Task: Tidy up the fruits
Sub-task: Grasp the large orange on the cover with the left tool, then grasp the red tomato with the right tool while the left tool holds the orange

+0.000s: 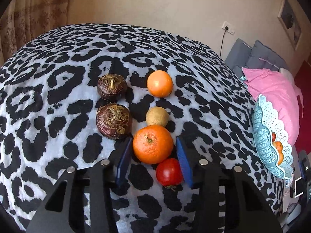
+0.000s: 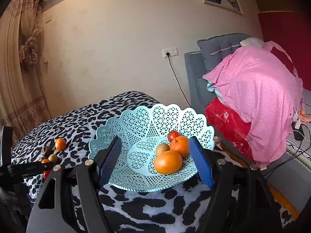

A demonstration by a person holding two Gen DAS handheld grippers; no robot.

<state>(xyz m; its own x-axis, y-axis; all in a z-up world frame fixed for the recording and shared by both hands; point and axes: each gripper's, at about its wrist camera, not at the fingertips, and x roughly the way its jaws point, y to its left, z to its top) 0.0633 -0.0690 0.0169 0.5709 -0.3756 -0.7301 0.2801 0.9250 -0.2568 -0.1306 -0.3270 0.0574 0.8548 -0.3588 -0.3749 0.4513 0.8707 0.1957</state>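
Fruits are seen in two groups: some loose on the leopard-print cloth (image 1: 58,97), others inside the light blue basket (image 2: 175,114). In the left wrist view a large orange (image 1: 153,144) lies in the lower middle of the frame between the blue pads of the left gripper (image 1: 153,151); the left pad is touching or almost touching its side, while a narrow gap is seen at the right pad, so the jaws stand apart around it and no firm clamp is shown. A red fruit (image 1: 169,172) lies just below the orange, touching it, and a small tan fruit (image 1: 157,116) sits just above it. A smaller orange (image 1: 159,83) is placed higher up, well apart. Two dark brown bulbs (image 1: 112,87) are lined up at centre left, one above the other.

In the right wrist view the right gripper (image 2: 155,155) is held wide apart with nothing gripped, its pads framing the basket at the middle of the frame. Inside the basket two oranges (image 2: 168,162), a tan fruit (image 2: 162,148) and a red fruit (image 2: 173,135) are bunched together at the right side. At the left edge the loose fruits and the other gripper are partly seen
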